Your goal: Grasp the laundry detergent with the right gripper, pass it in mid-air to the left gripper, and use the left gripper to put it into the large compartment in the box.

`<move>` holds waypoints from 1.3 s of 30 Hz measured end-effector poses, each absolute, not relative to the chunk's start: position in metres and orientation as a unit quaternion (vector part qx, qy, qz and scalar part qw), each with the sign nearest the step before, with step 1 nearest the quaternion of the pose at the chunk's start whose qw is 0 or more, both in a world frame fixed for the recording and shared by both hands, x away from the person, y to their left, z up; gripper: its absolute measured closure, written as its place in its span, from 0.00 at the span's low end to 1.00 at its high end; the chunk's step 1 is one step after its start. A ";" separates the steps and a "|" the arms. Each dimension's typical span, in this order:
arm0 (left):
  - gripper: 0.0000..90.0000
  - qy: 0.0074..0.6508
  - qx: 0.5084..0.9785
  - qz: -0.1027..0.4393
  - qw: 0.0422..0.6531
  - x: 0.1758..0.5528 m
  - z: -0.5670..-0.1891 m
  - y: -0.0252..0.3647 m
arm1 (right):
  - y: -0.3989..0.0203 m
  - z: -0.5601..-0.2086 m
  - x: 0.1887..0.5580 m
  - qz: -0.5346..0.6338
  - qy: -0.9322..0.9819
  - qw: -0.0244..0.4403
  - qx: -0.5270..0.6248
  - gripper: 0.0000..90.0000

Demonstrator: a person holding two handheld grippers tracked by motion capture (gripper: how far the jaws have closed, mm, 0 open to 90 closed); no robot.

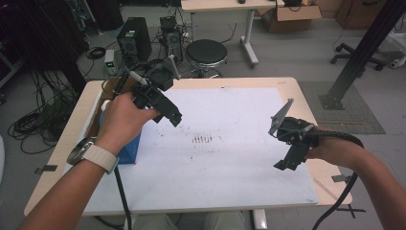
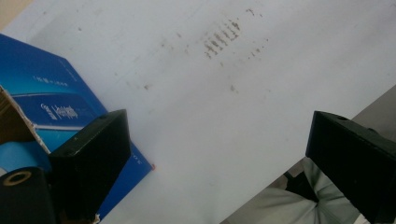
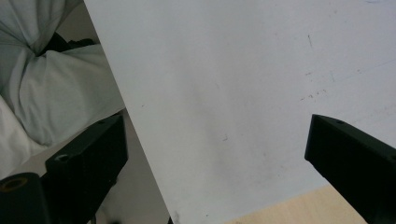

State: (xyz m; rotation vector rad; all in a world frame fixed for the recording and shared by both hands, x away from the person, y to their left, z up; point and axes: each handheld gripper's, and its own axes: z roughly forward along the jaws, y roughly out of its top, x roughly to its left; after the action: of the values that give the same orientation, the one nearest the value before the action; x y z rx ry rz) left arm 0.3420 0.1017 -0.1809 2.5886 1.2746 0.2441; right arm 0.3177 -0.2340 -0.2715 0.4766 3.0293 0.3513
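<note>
We held both claws, left (image 1: pixel 174 120) and right (image 1: pixel 282 165), apart, empty; the blue box (image 1: pixel 129 148) beside the left claw looked light, stiff, best gripped across its edges.

High view: even, diffuse room light, medium bright, no hard shadows. The white sheet (image 1: pixel 230 158) reads a flat pale grey with no glare. Dim toward 9–11 o'clock, where the floor clutter goes near black. Overall soft and low-res; straight edges bow slightly near the corners.

Left gripper view: sheet bright toward 1 o'clock, close to washed out; brown marks (image 2: pixel 219 39) slightly smeared. The black jaws at 7 and 4 o'clock are underexposed and soft. Blue box (image 2: pixel 51 105) print is blurred.

Right gripper view: flat light, mild grain, faint shading at 6 o'clock. Pale cloth (image 3: pixel 51 88) at 9 o'clock is out of focus.
</note>
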 end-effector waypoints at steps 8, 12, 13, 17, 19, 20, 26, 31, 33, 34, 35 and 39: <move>0.08 0.407 0.901 0.090 0.120 0.339 -0.192 0.089 | -0.232 -0.273 0.320 0.117 0.981 0.027 0.155 0.06; 0.08 0.385 0.911 0.092 0.117 0.339 -0.196 0.084 | -0.232 -0.273 0.321 0.117 0.981 0.027 0.155 0.06; 0.08 0.382 0.912 0.093 0.117 0.338 -0.196 0.083 | -0.232 -0.273 0.322 0.118 0.981 0.027 0.154 0.06; 0.08 0.369 0.916 0.094 0.122 0.338 -0.199 0.079 | -0.231 -0.273 0.323 0.121 0.980 0.026 0.154 0.07; 0.08 0.368 0.917 0.091 0.126 0.338 -0.201 0.078 | -0.230 -0.273 0.323 0.121 0.980 0.027 0.155 0.07; 0.08 0.366 0.918 0.090 0.126 0.339 -0.202 0.077 | -0.230 -0.273 0.323 0.121 0.980 0.027 0.154 0.07; 0.08 0.348 0.925 0.086 0.125 0.338 -0.208 0.073 | -0.229 -0.275 0.324 0.121 0.980 0.025 0.157 0.07; 0.08 0.333 0.931 0.084 0.127 0.337 -0.212 0.071 | -0.226 -0.274 0.326 0.122 0.980 0.025 0.155 0.06; 0.08 0.326 0.933 0.085 0.129 0.337 -0.213 0.070 | -0.224 -0.275 0.327 0.123 0.980 0.026 0.153 0.06; 0.08 0.323 0.934 0.084 0.130 0.337 -0.214 0.069 | -0.223 -0.275 0.327 0.125 0.980 0.025 0.153 0.06; 0.08 0.319 0.935 0.085 0.132 0.337 -0.214 0.068 | -0.222 -0.275 0.328 0.124 0.980 0.025 0.153 0.06; 0.08 0.300 0.940 0.086 0.137 0.337 -0.217 0.064 | -0.220 -0.275 0.330 0.125 0.981 0.025 0.149 0.07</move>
State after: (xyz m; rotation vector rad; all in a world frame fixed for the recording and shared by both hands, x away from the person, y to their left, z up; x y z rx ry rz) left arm 0.3372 0.0637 -0.2168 2.7213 0.8680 0.2485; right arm 0.3297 -0.2204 -0.2751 0.4623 3.0321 0.3868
